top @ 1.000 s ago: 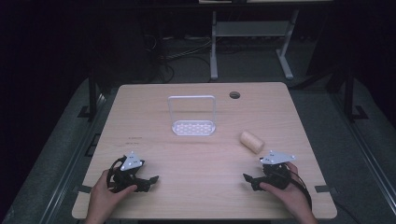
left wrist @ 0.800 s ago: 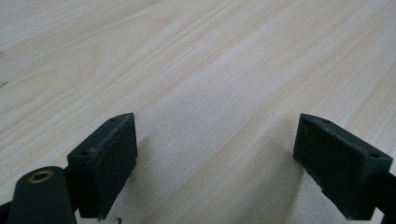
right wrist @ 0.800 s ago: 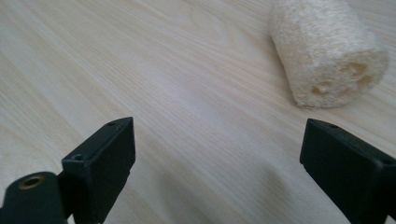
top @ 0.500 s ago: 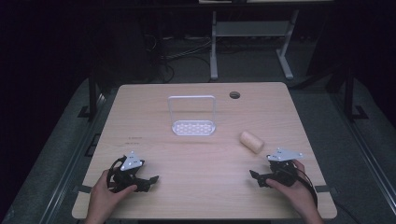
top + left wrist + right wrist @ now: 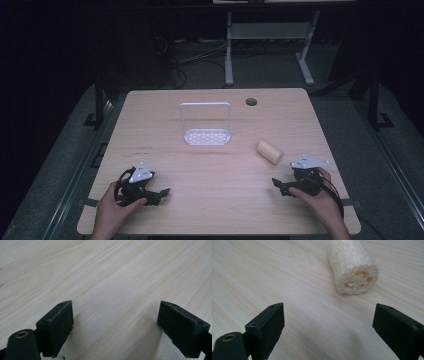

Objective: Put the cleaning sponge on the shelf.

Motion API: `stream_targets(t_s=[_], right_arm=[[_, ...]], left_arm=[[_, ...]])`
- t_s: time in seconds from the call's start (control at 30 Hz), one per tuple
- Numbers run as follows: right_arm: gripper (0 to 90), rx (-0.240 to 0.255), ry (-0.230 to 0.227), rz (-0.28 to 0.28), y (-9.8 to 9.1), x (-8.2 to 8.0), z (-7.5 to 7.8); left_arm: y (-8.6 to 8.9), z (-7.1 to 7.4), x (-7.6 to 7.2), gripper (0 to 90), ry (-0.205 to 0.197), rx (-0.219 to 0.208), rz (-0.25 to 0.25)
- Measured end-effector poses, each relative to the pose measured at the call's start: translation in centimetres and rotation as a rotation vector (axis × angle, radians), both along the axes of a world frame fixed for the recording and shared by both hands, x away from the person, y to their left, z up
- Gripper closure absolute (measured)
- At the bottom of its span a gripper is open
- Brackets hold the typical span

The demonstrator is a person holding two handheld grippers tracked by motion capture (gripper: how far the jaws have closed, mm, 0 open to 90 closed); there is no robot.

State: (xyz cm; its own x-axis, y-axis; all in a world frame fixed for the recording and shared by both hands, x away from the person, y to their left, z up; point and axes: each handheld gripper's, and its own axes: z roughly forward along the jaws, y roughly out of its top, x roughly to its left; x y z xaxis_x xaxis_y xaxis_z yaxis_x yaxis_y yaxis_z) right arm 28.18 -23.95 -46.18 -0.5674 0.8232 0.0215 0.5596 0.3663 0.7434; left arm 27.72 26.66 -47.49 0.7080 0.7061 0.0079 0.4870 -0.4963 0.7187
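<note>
A pale loofah cylinder lies on its side on the right half of the wooden table; the right gripper view shows its cut end just ahead of the jaws. My right gripper sits near the front right, a short way in front of the loofah, open and empty. At the front left my left gripper is open too, with bare wood between its jaws. A white wire rack with a perforated base stands upright near the table's middle.
A round cable hole is in the table's far right part. Beyond the far edge are desk legs and cables on a dark floor. Bare wood lies between the two grippers.
My right gripper has shifted slightly right and back toward the front edge. The left gripper, loofah and rack have stayed where they were.
</note>
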Motion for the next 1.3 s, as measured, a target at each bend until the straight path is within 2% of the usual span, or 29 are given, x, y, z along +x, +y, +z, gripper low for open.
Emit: stream_targets(t_s=[0.43, 0.9, 1.3], right_arm=[[10.0, 0.008, -0.02, -0.013, -0.5, 1.0, 1.1], [10.1, 0.022, -0.008, 0.001, -0.6, 2.8, 2.2], [10.1, 0.014, 0.01, 0.02, -0.3, 4.0, 2.9]], left_arm=[[0.0, 0.0, 0.0, 13.0, -0.002, -0.001, 0.001], [0.0, 0.0, 0.0, 13.1, -0.002, -0.001, 0.001], [0.0, 0.0, 0.0, 13.0, -0.002, -0.002, 0.001]])
